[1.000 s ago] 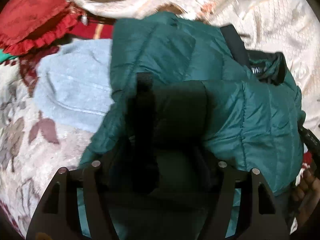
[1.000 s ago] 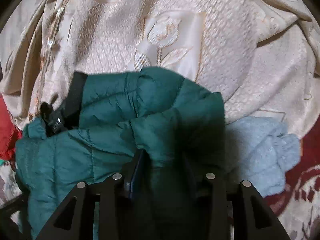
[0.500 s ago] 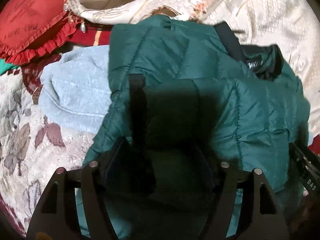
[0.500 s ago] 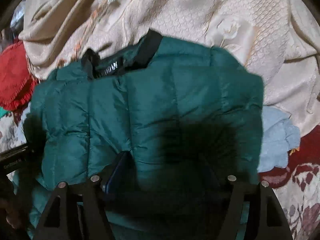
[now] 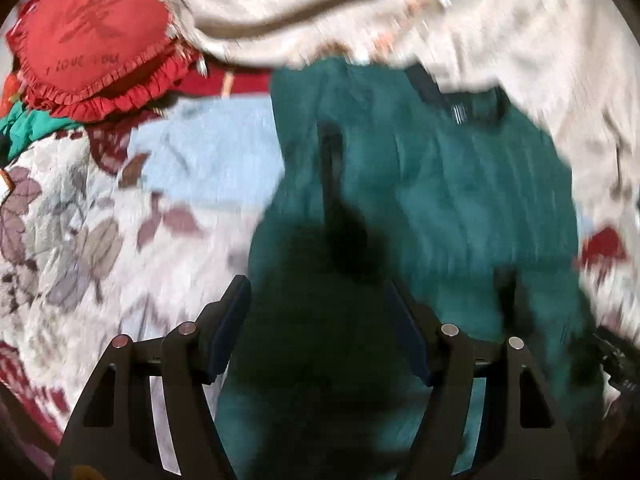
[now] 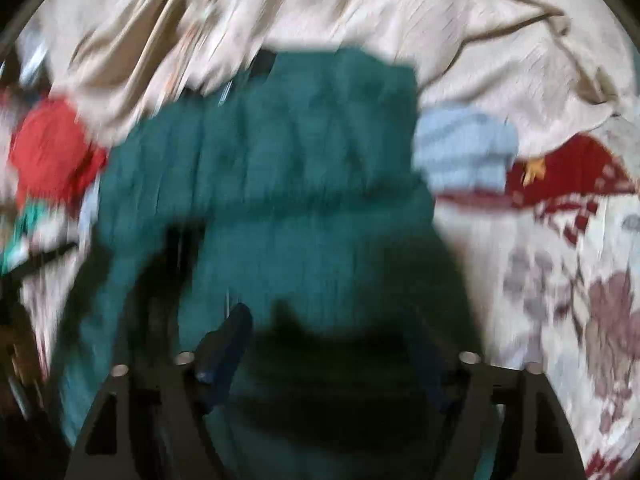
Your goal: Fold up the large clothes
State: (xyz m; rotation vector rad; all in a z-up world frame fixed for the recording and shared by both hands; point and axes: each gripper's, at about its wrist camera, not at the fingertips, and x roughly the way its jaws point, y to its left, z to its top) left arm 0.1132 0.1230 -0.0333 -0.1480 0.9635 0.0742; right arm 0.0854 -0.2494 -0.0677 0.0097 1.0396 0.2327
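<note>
A teal quilted puffer jacket (image 5: 460, 200) lies folded on the bed, its dark collar (image 5: 476, 108) at the far end. My left gripper (image 5: 315, 284) hovers over the jacket's near left part. Both its blue pads (image 5: 230, 324) stand apart and nothing is pinched between them. The right wrist view shows the same jacket (image 6: 288, 168) with a crease running across its middle. Over its near edge my right gripper (image 6: 332, 328) has its jaws opening, and the pads (image 6: 230, 336) are clear of the fabric. Both views are motion-blurred.
A light blue fleece garment (image 5: 208, 152) lies under the jacket's left side. A red ruffled cushion (image 5: 96, 36) sits at the far left. A cream embroidered blanket (image 5: 460, 12) is bunched along the far side. The floral bedspread (image 5: 80, 220) covers the near left.
The right gripper let go of the jacket fold and its jaws widened. Both grippers drew back, so more of the folded jacket and bedspread shows.
</note>
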